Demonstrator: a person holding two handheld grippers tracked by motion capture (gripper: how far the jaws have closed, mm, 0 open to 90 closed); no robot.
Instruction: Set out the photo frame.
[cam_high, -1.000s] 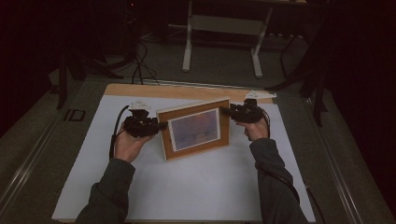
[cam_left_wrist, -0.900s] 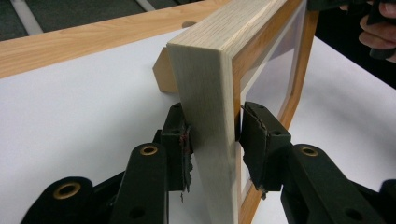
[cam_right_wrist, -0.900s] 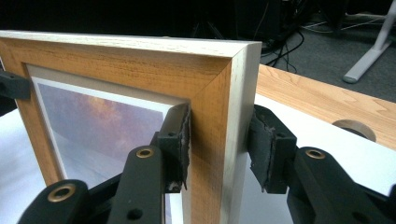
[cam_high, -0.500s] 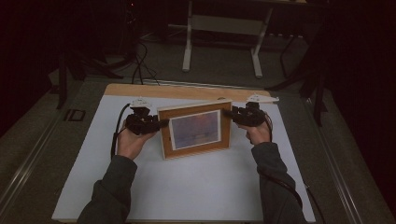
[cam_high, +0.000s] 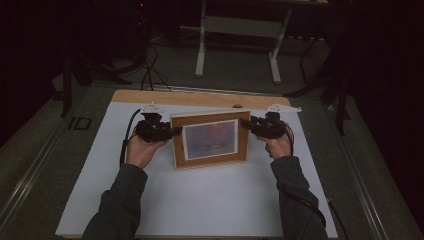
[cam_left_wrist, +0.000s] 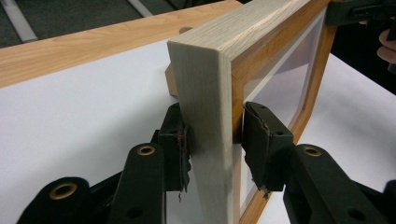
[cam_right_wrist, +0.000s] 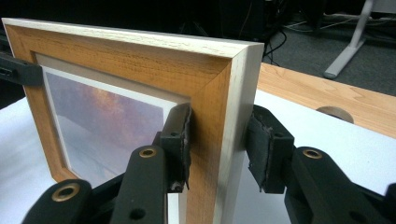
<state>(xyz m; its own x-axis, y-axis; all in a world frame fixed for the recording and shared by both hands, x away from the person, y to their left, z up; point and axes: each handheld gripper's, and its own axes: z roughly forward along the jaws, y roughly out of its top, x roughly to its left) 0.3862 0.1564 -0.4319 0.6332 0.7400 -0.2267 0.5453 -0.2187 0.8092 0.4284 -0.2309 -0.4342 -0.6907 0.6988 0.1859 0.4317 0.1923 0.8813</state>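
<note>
The wooden frame (cam_high: 210, 140) stands upright between the grippers, long axis across, glass facing the person; left gripper (cam_left_wrist: 212, 142) and right gripper (cam_right_wrist: 218, 137) each pinch a side rail.

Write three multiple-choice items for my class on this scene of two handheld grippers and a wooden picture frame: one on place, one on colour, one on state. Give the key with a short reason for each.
1. Where does the left gripper grip the picture frame?
A. on its top edge
B. on its left side edge
C. on its bottom rail

2. What colour is the sheet under the frame?
A. white
B. green
C. red

3. How does the frame stand?
A. lying flat, face down
B. hanging from a wall
C. roughly upright, held from both sides

Key:
1 B: in the high view the left gripper meets the frame's left edge, and the left gripper view shows the pads either side of that edge.
2 A: the sheet over the wooden table looks white.
3 C: the right gripper clamps the opposite edge, and the frame's front faces the person.
</note>
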